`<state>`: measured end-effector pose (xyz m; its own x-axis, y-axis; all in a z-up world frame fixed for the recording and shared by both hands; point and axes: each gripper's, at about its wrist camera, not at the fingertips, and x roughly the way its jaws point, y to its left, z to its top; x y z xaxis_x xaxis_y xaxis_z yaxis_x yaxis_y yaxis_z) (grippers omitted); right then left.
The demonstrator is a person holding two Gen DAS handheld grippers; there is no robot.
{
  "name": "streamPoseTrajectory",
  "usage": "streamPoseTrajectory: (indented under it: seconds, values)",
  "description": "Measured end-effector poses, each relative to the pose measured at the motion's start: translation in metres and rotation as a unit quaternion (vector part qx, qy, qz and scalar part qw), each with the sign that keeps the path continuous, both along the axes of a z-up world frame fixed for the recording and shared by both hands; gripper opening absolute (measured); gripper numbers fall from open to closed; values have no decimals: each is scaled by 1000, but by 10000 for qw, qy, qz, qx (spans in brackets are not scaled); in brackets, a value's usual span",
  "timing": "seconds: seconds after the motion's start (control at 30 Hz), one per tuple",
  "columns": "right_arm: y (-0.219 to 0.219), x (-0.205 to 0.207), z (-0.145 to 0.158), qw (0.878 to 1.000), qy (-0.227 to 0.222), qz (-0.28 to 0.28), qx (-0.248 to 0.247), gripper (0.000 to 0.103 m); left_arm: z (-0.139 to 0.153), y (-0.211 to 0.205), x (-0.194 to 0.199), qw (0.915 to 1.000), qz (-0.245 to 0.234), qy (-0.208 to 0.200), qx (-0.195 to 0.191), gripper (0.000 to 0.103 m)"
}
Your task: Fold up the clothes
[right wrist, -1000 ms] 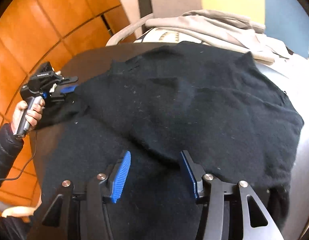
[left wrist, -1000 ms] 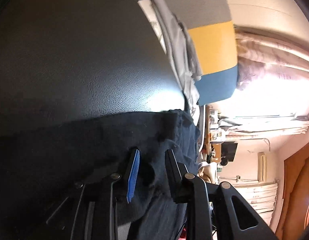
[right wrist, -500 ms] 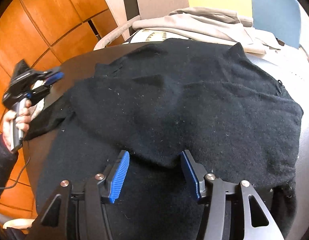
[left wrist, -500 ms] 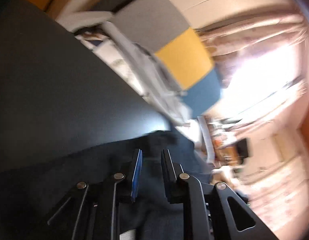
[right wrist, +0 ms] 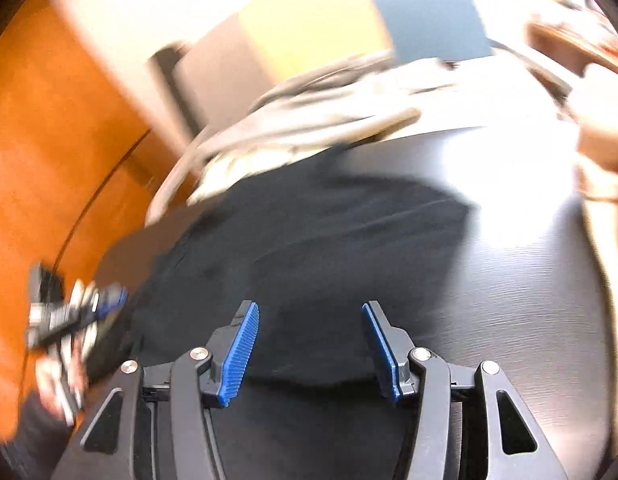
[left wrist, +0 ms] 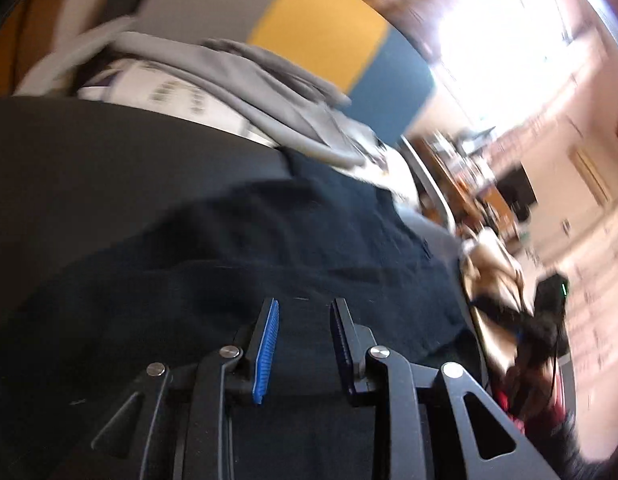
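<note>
The black sweater (left wrist: 269, 264) lies spread on the dark table (left wrist: 89, 168), its far edge near a grey garment (left wrist: 237, 80) heaped beyond. I judge it soft, limp and fairly thick, likely to sag and drag, so I would pinch it at a hem corner or a sleeve end. My left gripper (left wrist: 303, 322) hangs over the knit, jaws opening, nothing between them. My right gripper (right wrist: 309, 324) is spread wide above the near hem, holding nothing.
</note>
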<state>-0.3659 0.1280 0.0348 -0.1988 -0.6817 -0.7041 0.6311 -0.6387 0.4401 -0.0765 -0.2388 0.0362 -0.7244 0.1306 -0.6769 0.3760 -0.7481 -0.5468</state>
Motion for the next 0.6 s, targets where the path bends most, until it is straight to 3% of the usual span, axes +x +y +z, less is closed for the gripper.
streamPoseTrajectory:
  seconds: [0.17,0.33,0.4,0.43,0.53,0.6]
  values:
    - [19,-59,-16,9977,-289,-621,-17,55,-12,24,-41,9992,-320,-235,-92,26]
    - [-19,-86,-41,9967,-622,-519,91,53,-16,29,-57,9983,-392,-349,-271,26]
    - [-36,-86,-47,9973,-471,-403,404,34,-17,29,-60,9979,-411,-360,-358,26]
    - [-42,-86,-47,9974,-416,-313,504,10,-17,32,-63,9972,-440,-374,-470,26]
    - [-48,-72,-31,9951,334,-65,931,10,-13,39,-66,9941,-534,-299,-891,26]
    - [-49,-62,-17,9867,1013,-104,1268,10,-20,44,-70,9897,-550,-563,-1199,26]
